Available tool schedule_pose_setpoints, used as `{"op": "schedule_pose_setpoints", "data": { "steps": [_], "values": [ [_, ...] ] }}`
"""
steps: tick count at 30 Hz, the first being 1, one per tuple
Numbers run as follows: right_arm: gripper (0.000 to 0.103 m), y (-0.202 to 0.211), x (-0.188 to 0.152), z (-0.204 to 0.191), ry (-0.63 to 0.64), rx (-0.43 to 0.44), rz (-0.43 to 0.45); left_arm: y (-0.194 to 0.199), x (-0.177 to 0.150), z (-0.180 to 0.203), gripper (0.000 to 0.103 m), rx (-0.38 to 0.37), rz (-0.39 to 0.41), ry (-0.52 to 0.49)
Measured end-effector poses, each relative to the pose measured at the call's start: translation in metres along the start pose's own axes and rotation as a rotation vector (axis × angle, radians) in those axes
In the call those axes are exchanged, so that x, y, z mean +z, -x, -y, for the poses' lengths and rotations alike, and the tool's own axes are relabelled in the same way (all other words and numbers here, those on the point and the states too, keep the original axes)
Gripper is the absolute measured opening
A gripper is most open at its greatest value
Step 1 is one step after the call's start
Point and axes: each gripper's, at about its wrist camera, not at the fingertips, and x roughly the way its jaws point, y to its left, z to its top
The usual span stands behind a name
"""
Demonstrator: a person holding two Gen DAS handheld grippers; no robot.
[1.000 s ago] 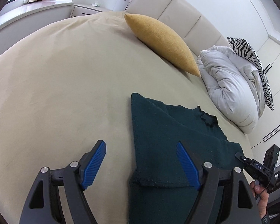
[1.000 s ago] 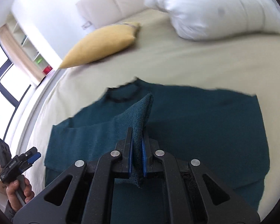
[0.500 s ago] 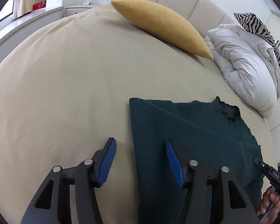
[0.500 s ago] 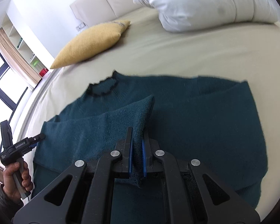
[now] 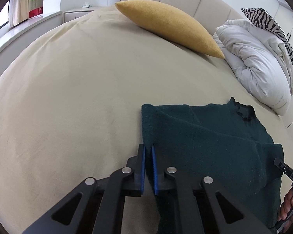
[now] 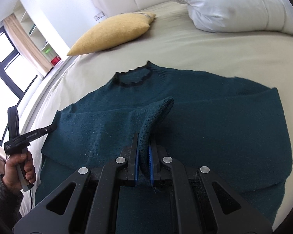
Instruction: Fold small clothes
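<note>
A dark teal knit sweater [image 6: 214, 120] lies flat on the beige bed, collar [image 6: 133, 78] toward the headboard, both sleeves folded over the body. My right gripper [image 6: 143, 146] is shut on a raised sleeve cuff [image 6: 158, 111] over the sweater's middle. My left gripper [image 5: 148, 156] is shut on the sweater's folded left edge [image 5: 147, 124]. The left gripper also shows in the right wrist view [image 6: 48, 129], at the sweater's left side. The sweater fills the lower right of the left wrist view [image 5: 214, 142].
A mustard cushion [image 5: 170, 25] lies near the headboard. A white duvet [image 5: 259, 62] and a zebra pillow [image 5: 269, 21] are piled at the right. The beige bed sheet [image 5: 78, 87] stretches left. A window and shelves [image 6: 19, 44] stand beyond the bed.
My left gripper moved forward to the sweater's left edge and closed from wide open onto it. My right gripper stayed shut on the sleeve cuff and drew back slightly.
</note>
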Motion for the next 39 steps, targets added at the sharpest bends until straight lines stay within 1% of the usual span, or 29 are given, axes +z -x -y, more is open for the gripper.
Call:
{"op": "schedule_pose_setpoints", "data": {
  "steps": [2, 4, 5, 7, 8, 9, 10, 11, 12, 13, 14, 15, 17, 18, 19, 20, 21, 22, 23, 24, 25, 27, 29, 32, 34, 36, 37, 38, 39],
  "values": [
    [0.007, -0.008, 0.000, 0.003, -0.013, -0.037, -0.023, -0.004, -0.002, -0.002, 0.009, 0.000, 0.001, 0.009],
    [0.007, -0.017, -0.002, 0.015, -0.059, -0.068, -0.057, -0.005, -0.004, -0.002, 0.010, -0.003, 0.007, 0.019],
    [0.007, -0.019, -0.004, 0.023, -0.090, -0.078, -0.066, -0.003, -0.004, -0.001, 0.013, -0.010, 0.007, 0.022],
    [0.007, -0.015, -0.007, 0.035, -0.141, -0.025, -0.060, 0.007, -0.005, 0.002, 0.017, 0.012, 0.014, 0.024],
    [0.007, -0.013, -0.007, 0.036, -0.142, -0.017, -0.052, 0.015, -0.005, 0.004, 0.023, 0.024, 0.028, 0.024],
    [0.007, -0.011, -0.007, 0.035, -0.136, -0.014, -0.046, 0.022, -0.006, 0.007, 0.028, 0.018, 0.040, 0.022],
    [0.007, -0.011, -0.007, 0.034, -0.132, -0.009, -0.043, 0.028, -0.008, 0.012, 0.040, 0.014, 0.048, 0.015],
    [0.010, -0.011, -0.006, 0.033, -0.130, -0.004, -0.042, 0.033, -0.007, 0.018, 0.055, 0.017, 0.061, -0.003],
    [0.010, -0.010, -0.005, 0.031, -0.129, 0.003, -0.041, 0.036, -0.006, 0.025, 0.062, 0.030, 0.078, -0.036],
    [0.010, -0.009, -0.005, 0.029, -0.128, 0.009, -0.038, 0.036, -0.001, 0.033, 0.073, 0.068, 0.095, -0.083],
    [0.010, -0.007, -0.005, 0.026, -0.123, 0.016, -0.032, 0.032, 0.004, 0.035, 0.080, 0.096, 0.089, -0.099],
    [0.010, -0.006, -0.005, 0.025, -0.117, 0.020, -0.026, 0.024, 0.009, 0.035, 0.080, 0.111, 0.068, -0.099],
    [0.010, -0.002, -0.005, 0.022, -0.097, 0.021, -0.011, 0.004, 0.017, 0.028, 0.078, 0.092, 0.007, -0.063],
    [0.010, 0.000, -0.006, 0.024, -0.095, 0.018, -0.008, -0.006, 0.017, 0.025, 0.073, 0.088, -0.025, -0.049],
    [0.010, -0.001, -0.005, 0.026, -0.098, 0.011, -0.012, -0.018, 0.017, 0.023, 0.057, 0.083, -0.054, -0.038],
    [0.009, -0.001, -0.004, 0.027, -0.106, 0.005, -0.015, -0.020, 0.014, 0.023, 0.054, 0.086, -0.051, -0.036],
    [0.007, -0.002, -0.005, 0.032, -0.121, 0.005, -0.016, -0.020, 0.014, 0.022, 0.050, 0.087, -0.030, -0.036],
    [0.007, -0.002, -0.005, 0.035, -0.127, 0.008, -0.018, -0.020, 0.015, 0.022, 0.035, 0.085, -0.020, -0.032],
    [0.007, -0.002, -0.007, 0.037, -0.130, 0.006, -0.019, -0.020, 0.017, 0.021, 0.023, 0.072, -0.020, -0.017],
    [0.007, -0.002, -0.007, 0.038, -0.126, 0.006, -0.015, -0.019, 0.019, 0.021, 0.020, 0.076, -0.015, -0.011],
    [0.007, 0.000, -0.008, 0.037, -0.113, 0.001, -0.008, -0.019, 0.020, 0.021, 0.014, 0.082, -0.007, -0.011],
    [0.007, 0.004, -0.008, 0.033, -0.085, -0.012, 0.014, -0.021, 0.021, 0.021, 0.011, 0.094, 0.006, -0.014],
    [0.006, 0.013, -0.006, 0.024, -0.038, -0.034, 0.059, -0.023, 0.019, 0.019, 0.010, 0.100, 0.024, -0.004],
    [0.006, 0.023, -0.003, 0.020, -0.017, -0.060, 0.098, -0.028, 0.013, 0.022, 0.010, 0.121, 0.055, -0.039],
    [0.006, 0.018, -0.001, 0.032, -0.054, -0.069, 0.075, -0.028, 0.012, 0.019, 0.011, 0.113, 0.064, -0.028],
    [0.005, 0.003, -0.001, 0.055, -0.136, -0.081, 0.021, -0.030, 0.014, 0.018, 0.011, 0.114, 0.063, -0.029],
    [0.003, -0.008, -0.004, 0.069, -0.191, -0.079, -0.024, -0.031, 0.014, 0.017, 0.011, 0.115, 0.063, -0.031],
    [0.002, -0.012, -0.010, 0.084, -0.259, -0.022, -0.032, -0.031, 0.014, 0.017, 0.011, 0.117, 0.062, -0.031],
    [0.002, -0.010, -0.012, 0.087, -0.282, 0.000, -0.022, -0.031, 0.014, 0.018, 0.011, 0.121, 0.062, -0.036]
  ]
}}
